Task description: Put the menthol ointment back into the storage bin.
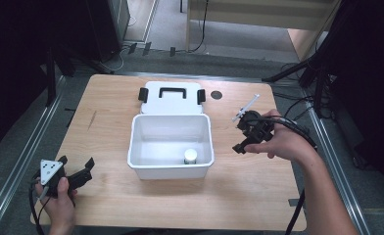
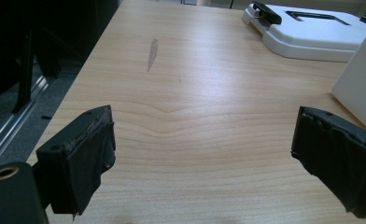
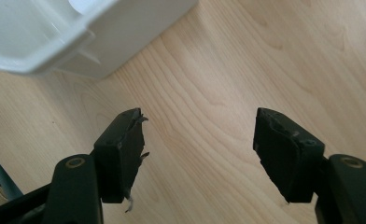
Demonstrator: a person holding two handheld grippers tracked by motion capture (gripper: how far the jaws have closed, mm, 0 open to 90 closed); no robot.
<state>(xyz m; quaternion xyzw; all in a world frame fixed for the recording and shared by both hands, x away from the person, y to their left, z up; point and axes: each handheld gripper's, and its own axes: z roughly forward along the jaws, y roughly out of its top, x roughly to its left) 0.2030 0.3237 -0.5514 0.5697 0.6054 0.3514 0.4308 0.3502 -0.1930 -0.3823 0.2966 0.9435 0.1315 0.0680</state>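
my right gripper (image 1: 244, 134) hangs right of the bin (image 1: 146, 166), jaws spread on nothing. the bottle (image 1: 190, 156) stands in the bin's near right corner. left gripper (image 1: 77, 169) rests near left, jaws spread wide.

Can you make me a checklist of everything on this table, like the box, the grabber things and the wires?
Surface: light wooden table, with a small grey smudge near its left side.
Job's things: open white box at the middle, a small white-capped jar inside near its front right corner; white lid with a black handle lies flat behind the box.
Clutter: a thin white stick and a dark round spot at the right rear.
Grippers: left gripper open, nothing between the jaws; right gripper open above bare wood beside the box.
Cables: black cables trail from both grippers.
Surroundings: dark stands, grey floor, metal rails.
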